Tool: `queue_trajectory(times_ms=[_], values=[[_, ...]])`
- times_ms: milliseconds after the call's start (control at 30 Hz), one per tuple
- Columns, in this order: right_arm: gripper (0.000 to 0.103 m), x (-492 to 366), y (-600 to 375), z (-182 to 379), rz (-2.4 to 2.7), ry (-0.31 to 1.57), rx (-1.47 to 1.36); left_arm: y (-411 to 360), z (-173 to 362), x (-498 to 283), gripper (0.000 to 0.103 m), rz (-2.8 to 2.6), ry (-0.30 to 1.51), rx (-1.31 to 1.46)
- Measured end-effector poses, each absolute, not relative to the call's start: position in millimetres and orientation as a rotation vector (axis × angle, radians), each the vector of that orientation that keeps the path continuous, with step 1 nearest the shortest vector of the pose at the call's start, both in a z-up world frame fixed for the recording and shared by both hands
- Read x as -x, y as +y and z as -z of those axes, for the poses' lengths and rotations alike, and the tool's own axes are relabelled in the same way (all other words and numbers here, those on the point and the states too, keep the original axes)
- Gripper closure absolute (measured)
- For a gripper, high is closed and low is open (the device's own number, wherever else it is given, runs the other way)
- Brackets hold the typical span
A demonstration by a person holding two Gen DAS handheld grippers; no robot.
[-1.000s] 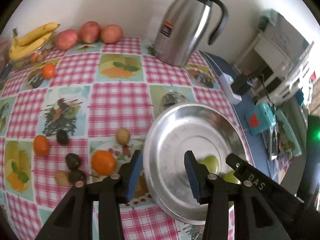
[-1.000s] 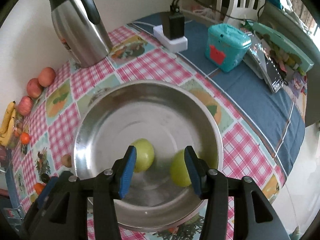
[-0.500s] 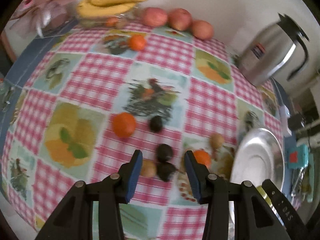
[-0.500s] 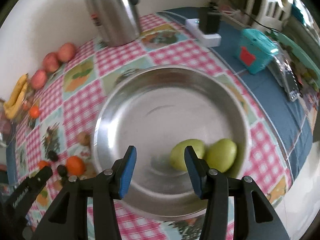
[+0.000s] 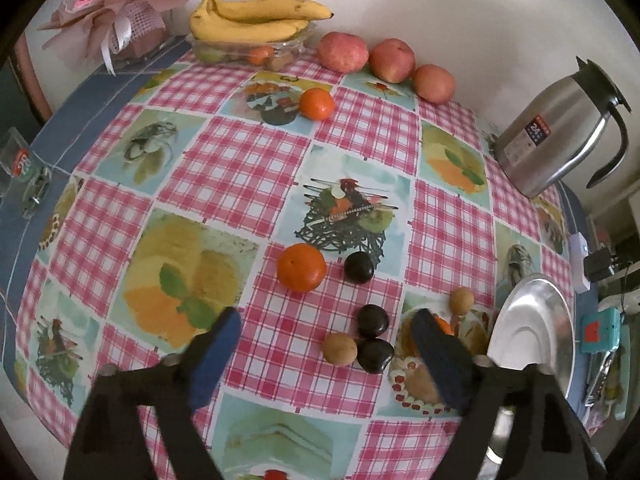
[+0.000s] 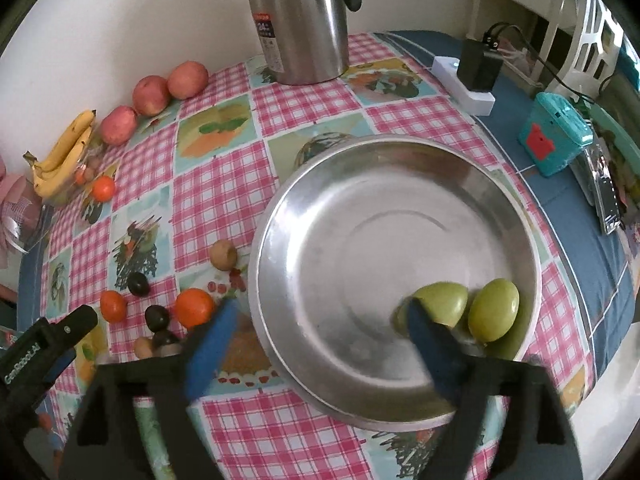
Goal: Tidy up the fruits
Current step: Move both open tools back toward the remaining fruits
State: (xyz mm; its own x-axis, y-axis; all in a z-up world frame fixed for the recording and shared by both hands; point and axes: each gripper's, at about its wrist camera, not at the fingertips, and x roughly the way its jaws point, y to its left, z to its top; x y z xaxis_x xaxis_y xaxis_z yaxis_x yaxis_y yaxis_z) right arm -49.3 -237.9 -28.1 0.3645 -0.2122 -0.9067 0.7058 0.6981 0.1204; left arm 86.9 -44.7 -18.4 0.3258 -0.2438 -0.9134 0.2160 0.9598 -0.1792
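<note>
Right wrist view: the steel bowl (image 6: 396,276) sits right of centre on the checked tabletop (image 6: 216,208), and it holds two green fruits (image 6: 494,310), touching each other at about 4 o'clock of its floor; nothing else is in it. They lie low against the rim, likely where the sloping wall let them roll. The right gripper (image 6: 316,334) hangs over the bowl's near rim, jaws opening wide with nothing held between them.

In the left wrist view, the left gripper (image 5: 324,340) is likewise opening and empty, aimed down at the loose cluster: three dark fruits (image 5: 372,320), two small tan ones (image 5: 339,349) and an orange (image 5: 301,267) at 11 o'clock of them. Spreading there probably prepares the next pick.

At 12 o'clock by the wall, a clear dish (image 5: 248,50) carries bananas (image 5: 256,20) over small fruit, with three apples (image 5: 392,60) just beside it.
</note>
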Motion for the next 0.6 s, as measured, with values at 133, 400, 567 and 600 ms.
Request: queue_trajectory(times_ms=[133, 400, 567, 600], values=[[0.004, 52, -243, 28, 0.642, 1.018, -0.58, -44, 15, -85, 0.0, 0.289, 1.149, -0.003], [0.004, 44, -235, 28, 0.563, 0.994, -0.578, -37, 13, -87, 0.0, 0.294, 1.113, 0.021], [0.004, 34, -223, 28, 0.495, 0.978, -0.581, -34, 8, -88, 0.0, 0.301, 1.069, 0.008], [0.004, 33, -221, 28, 0.485, 0.977, -0.581, -33, 7, -89, 0.0, 0.299, 1.064, 0.006]])
